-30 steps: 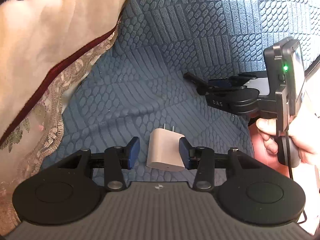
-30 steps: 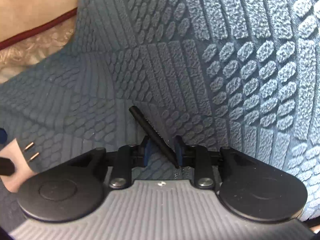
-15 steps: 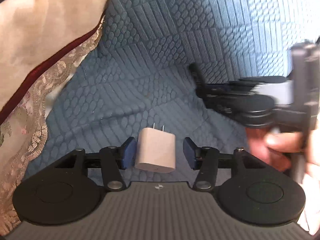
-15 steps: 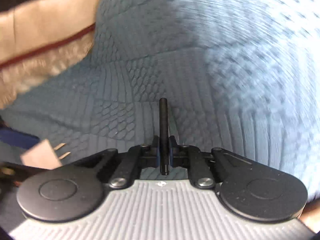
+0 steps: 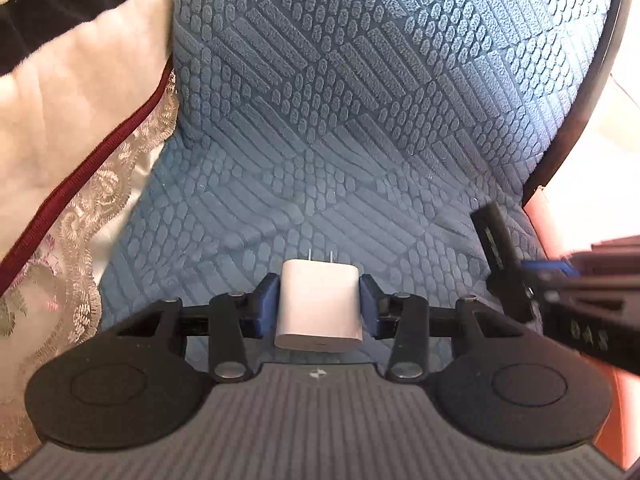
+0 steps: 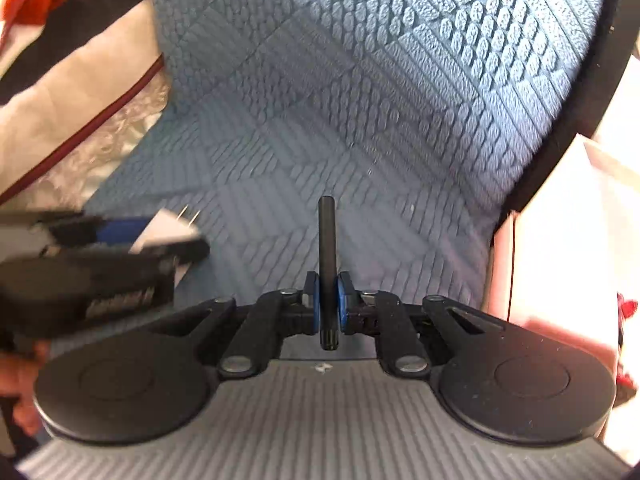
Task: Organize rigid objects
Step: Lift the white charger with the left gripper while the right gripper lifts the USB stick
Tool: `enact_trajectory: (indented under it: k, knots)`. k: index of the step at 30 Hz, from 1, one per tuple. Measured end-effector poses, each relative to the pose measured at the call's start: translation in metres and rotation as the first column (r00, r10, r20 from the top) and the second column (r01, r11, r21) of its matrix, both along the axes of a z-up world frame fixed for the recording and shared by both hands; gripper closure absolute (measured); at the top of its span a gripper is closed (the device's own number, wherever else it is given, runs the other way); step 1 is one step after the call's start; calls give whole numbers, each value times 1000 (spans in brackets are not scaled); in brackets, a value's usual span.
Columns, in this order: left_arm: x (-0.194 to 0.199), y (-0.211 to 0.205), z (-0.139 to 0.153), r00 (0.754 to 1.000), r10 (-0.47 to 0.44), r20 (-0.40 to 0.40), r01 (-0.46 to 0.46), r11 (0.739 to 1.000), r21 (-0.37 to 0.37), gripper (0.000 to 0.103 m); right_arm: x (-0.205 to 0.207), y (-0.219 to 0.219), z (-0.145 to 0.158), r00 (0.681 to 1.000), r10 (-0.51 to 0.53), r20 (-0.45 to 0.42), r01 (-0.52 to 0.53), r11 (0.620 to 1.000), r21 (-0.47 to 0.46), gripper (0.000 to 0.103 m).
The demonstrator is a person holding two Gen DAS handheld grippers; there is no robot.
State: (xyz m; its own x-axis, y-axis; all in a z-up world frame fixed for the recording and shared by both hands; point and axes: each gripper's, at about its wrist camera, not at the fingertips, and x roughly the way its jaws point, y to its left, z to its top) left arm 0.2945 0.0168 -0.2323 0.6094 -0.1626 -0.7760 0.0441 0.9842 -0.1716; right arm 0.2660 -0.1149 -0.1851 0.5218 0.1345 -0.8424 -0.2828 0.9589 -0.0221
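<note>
Charger (image 5: 320,306), white wall plug, is now clamped between the left gripper (image 5: 319,306) jaws, prongs pointing far; a second ago the jaws stood wider with a gap on each side. It looks lifted off the blue quilted seat cushion (image 5: 360,140), though contact underneath is hidden. Pen-like black stick (image 6: 327,264), angled a second ago, now sits straight in the narrow right gripper (image 6: 327,308) jaws. Both grasps look done; next is carrying them to wherever they belong.
</note>
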Motion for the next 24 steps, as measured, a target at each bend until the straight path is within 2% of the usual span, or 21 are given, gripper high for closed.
enact_trajectory:
  k: [5, 15, 24]
  knots:
    - [-10, 5, 1, 1000, 6, -14, -7, 1000, -23, 54, -20, 5, 5, 1000, 3, 23, -3, 1000, -7, 90]
    - [-61, 10, 3, 999, -5, -36, 4, 999, -45, 54, -72, 15, 19, 1000, -15, 13, 15, 999, 35, 90]
    - [-113, 18, 12, 999, -2, -43, -2, 994, -105, 54, -115, 18, 7, 1000, -19, -22, 20, 998, 54, 90]
